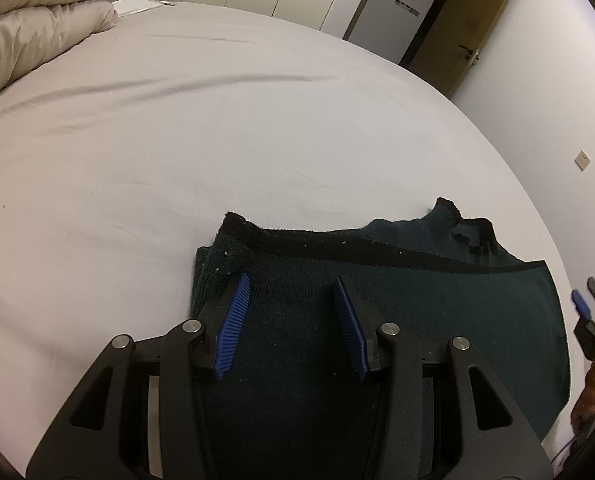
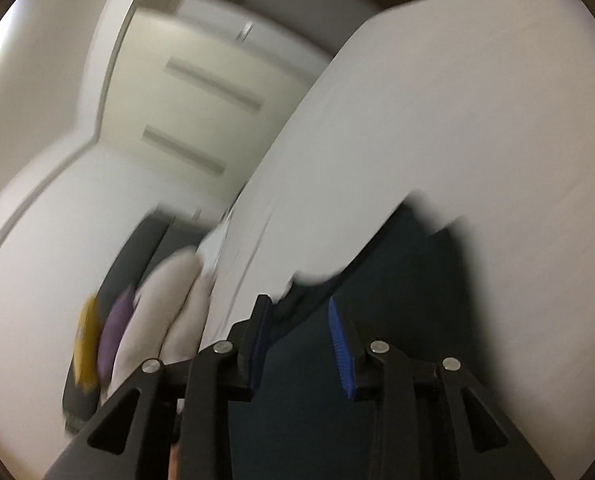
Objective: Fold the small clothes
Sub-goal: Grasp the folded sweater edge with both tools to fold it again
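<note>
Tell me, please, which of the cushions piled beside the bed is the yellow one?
It is the outermost cushion, farthest from the bed in the blurred right wrist view. A purple cushion sits next to it, then two pale ones.

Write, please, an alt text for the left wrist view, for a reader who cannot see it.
A dark green knitted garment lies partly folded on a white bed, and the left gripper hangs over it with its blue-padded jaws apart, gripping nothing. The right gripper shows at the right edge; a crumpled duvet lies far left.
</note>
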The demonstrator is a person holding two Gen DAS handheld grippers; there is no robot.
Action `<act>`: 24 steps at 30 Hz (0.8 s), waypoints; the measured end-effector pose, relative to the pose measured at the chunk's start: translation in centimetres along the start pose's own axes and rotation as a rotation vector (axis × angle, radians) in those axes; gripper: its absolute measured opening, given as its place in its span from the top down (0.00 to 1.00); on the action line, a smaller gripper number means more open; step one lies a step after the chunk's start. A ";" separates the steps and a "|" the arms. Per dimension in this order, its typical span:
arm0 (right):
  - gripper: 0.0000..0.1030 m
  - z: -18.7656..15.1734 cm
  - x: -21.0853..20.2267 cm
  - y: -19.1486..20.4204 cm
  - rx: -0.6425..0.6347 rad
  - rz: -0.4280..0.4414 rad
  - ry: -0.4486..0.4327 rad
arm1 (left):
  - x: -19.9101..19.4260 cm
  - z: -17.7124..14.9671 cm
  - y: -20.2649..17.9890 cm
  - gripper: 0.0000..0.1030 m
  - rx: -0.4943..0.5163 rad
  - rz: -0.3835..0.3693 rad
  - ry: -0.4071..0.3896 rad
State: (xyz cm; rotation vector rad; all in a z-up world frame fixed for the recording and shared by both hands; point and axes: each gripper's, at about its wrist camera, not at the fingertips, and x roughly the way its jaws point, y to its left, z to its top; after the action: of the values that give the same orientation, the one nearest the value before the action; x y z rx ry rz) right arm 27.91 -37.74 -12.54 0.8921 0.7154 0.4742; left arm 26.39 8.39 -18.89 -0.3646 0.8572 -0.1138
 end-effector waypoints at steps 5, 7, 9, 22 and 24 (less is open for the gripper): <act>0.81 -2.3 4.2 -2.0 -0.001 -0.089 0.145 | 0.0 -0.2 0.3 0.58 -0.012 -0.025 -0.009; 1.00 -1.6 3.9 -3.9 0.040 -0.077 0.122 | 0.1 -0.2 0.6 0.58 -0.022 -0.040 -0.011; 1.00 -1.3 2.2 -5.5 0.094 -0.065 0.073 | 0.0 -0.1 1.0 0.58 -0.045 -0.067 -0.007; 0.50 -1.9 -3.2 -0.5 -0.005 -0.101 0.034 | -9.2 -3.3 7.5 0.27 -0.375 -0.206 0.031; 0.50 -3.2 -1.6 0.5 -0.026 -0.086 0.074 | -9.6 -5.4 7.9 0.27 -0.423 -0.239 0.072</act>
State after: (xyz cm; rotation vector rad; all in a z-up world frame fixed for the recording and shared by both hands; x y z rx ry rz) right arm 24.47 -36.82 -12.89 0.8195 0.8100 0.4404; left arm 15.63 16.65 -18.08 -0.8647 0.9055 -0.1682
